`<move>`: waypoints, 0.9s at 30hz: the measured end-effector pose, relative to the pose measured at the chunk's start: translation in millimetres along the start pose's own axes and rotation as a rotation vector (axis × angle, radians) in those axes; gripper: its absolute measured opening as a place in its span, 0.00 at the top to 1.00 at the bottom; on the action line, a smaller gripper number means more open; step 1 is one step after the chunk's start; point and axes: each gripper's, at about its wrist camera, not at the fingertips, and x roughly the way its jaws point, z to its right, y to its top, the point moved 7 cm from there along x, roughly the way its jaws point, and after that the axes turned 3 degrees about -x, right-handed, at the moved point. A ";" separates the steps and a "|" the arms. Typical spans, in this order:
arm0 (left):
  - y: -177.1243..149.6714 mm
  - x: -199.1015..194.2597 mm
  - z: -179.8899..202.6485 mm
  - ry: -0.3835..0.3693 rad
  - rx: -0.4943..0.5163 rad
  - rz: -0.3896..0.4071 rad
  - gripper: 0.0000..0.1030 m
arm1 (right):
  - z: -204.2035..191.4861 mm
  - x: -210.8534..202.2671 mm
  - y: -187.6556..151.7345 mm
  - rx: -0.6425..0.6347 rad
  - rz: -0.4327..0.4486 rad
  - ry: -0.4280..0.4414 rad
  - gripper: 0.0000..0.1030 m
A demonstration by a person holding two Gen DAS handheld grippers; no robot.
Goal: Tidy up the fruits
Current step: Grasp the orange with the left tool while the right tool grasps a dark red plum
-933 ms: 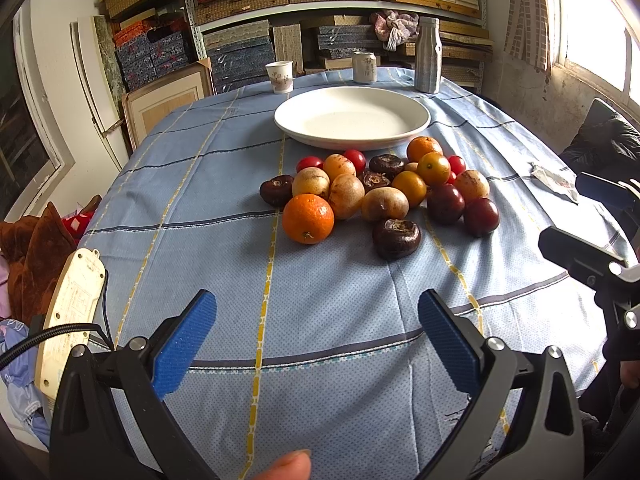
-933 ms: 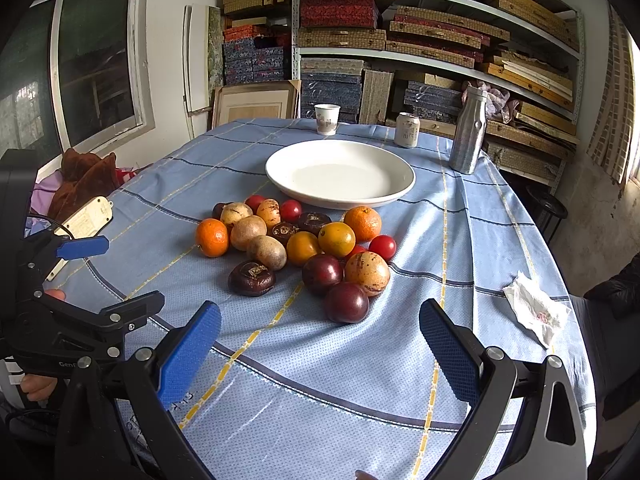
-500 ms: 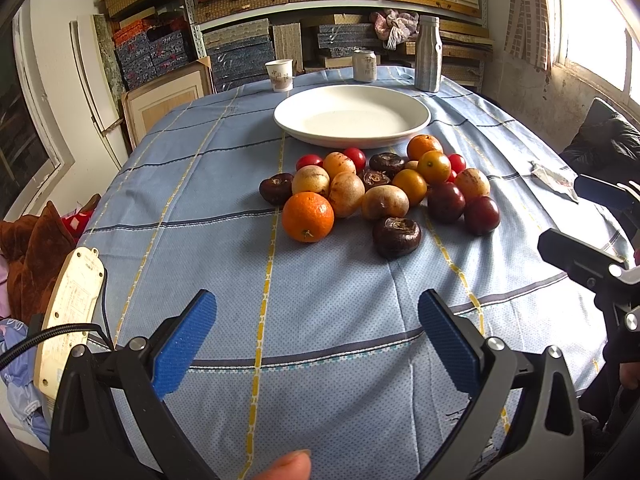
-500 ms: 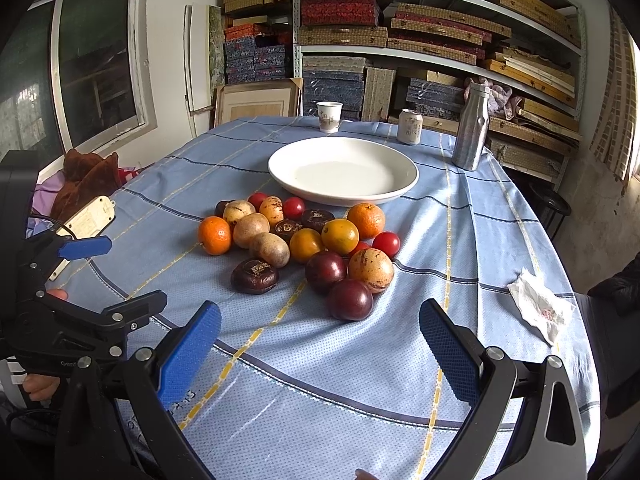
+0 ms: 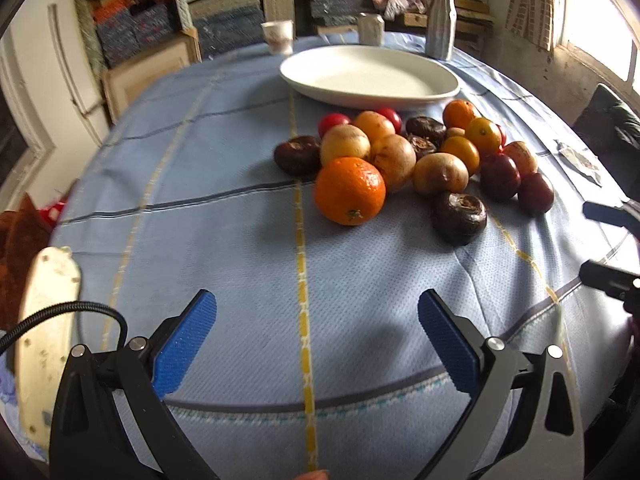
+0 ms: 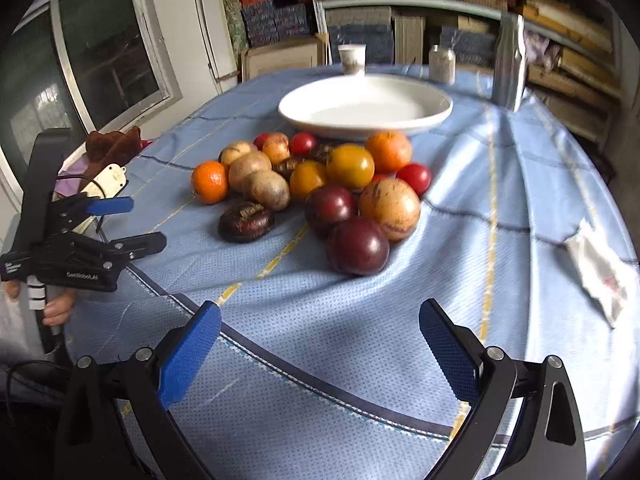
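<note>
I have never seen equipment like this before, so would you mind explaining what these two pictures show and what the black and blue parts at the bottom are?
There is no robot here. A person holds a hand-operated claw in each hand, and a wide-angle camera on each one looks forward along its two blue-padded fingers. One picture comes from the left claw, the other from the right claw. In the right view you can also see the left claw from the side, with the hand gripping its handle.

Both claws are open and hold nothing. Ahead, on a blue tablecloth, lies a pile of fruit: oranges, small red ones, dark purple ones and tan ones. Behind it sits an empty white plate, with a cup, a can and a metal bottle further back.
</note>
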 end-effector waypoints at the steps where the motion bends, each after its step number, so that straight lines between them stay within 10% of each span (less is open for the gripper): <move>1: 3.1 4.2 0.2 -0.010 0.000 -0.014 0.04 | 4.8 5.7 -0.6 0.019 -0.032 0.002 0.03; 27: 58.6 62.4 5.2 -0.106 0.029 -0.052 0.04 | 21.2 27.6 30.2 0.030 -0.018 -0.007 0.14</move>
